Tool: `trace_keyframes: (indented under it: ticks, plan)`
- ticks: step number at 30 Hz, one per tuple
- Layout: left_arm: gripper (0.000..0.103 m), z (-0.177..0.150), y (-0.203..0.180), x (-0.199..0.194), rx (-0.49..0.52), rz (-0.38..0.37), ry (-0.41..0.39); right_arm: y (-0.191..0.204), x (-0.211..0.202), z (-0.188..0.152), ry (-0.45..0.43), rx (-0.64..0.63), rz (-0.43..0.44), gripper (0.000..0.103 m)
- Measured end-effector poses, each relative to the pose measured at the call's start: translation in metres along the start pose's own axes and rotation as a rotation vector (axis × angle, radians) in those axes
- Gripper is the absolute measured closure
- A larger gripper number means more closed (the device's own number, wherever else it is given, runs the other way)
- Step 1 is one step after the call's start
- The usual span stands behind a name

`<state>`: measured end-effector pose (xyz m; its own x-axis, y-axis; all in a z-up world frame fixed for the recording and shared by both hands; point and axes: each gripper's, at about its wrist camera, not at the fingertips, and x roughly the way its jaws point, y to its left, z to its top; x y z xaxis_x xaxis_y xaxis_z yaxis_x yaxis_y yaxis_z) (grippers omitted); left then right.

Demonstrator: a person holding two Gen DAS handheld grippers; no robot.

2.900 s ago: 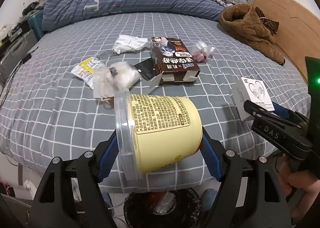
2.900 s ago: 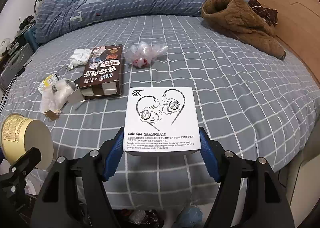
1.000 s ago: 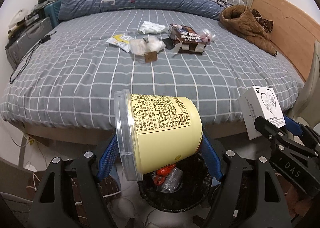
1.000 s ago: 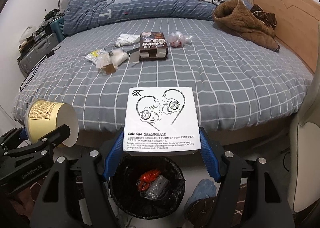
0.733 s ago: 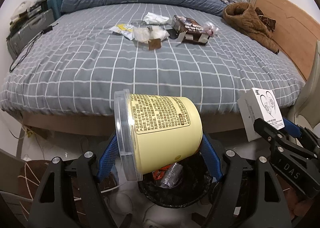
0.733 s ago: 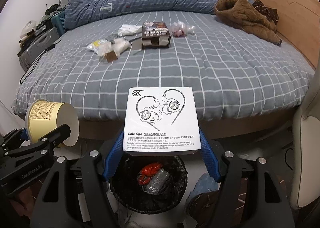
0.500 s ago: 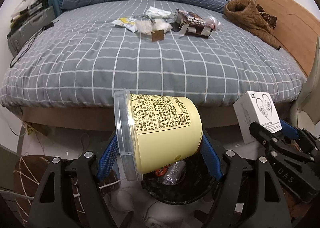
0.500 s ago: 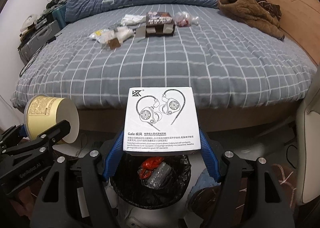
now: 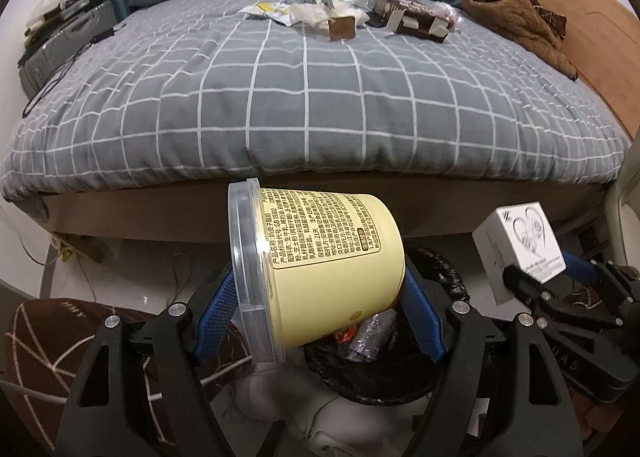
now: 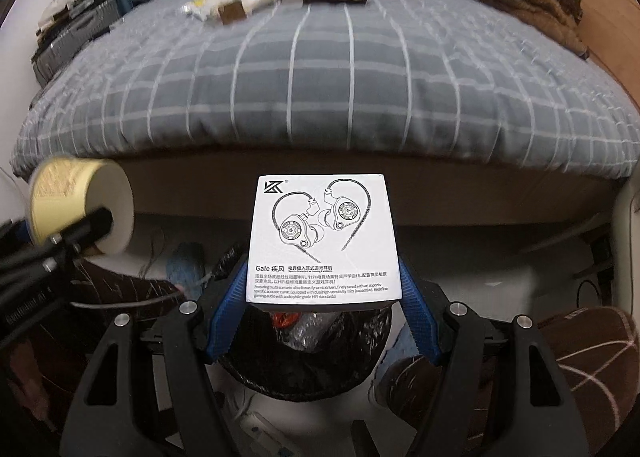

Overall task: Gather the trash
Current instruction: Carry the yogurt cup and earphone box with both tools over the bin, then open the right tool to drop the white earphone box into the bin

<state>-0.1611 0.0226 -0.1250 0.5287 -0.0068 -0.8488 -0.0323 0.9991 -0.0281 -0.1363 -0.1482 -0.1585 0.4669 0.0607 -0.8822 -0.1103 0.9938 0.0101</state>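
you've dropped both claws over the bin [image 9: 400, 373]: left claw [image 9: 320, 313] grasping the tub [image 9: 320, 269], right claw [image 10: 322, 321] the earphone box [image 10: 322, 237]; release next.

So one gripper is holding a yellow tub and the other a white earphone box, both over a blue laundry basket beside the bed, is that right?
Not quite. Below them is a bin with a black bag holding trash, not a blue laundry basket; the right wrist view shows it. The rest stands: the left gripper holds the yellow tub and the right gripper the white earphone box, beside the bed.
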Motion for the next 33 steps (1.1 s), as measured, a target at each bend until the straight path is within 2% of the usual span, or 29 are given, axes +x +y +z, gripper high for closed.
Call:
trace_keyframes:
  ticks: [6,14,23,25,26,33]
  plan:
    - [0.029,-0.001,-0.004,0.023,0.020,0.005,0.020,0.007,0.026,-0.002,0.054,-0.003,-0.008,0.035]
    - [0.029,0.000,0.003,0.039,-0.021,-0.049,0.062,0.018,0.054,-0.005,0.113,-0.017,-0.007,0.035]
    - [0.029,-0.006,0.023,0.046,-0.059,-0.023,0.092,0.031,0.068,0.000,0.133,-0.054,0.026,0.034]
    - [0.029,-0.007,0.025,0.047,-0.061,-0.018,0.095,0.031,0.065,0.001,0.108,-0.065,0.011,0.020]
    - [0.029,-0.007,0.024,0.047,-0.060,-0.017,0.095,0.030,0.063,0.002,0.092,-0.069,-0.003,0.018]
    - [0.029,-0.009,0.001,0.053,-0.025,-0.043,0.107,-0.005,0.047,0.001,0.030,-0.042,-0.081,0.008]
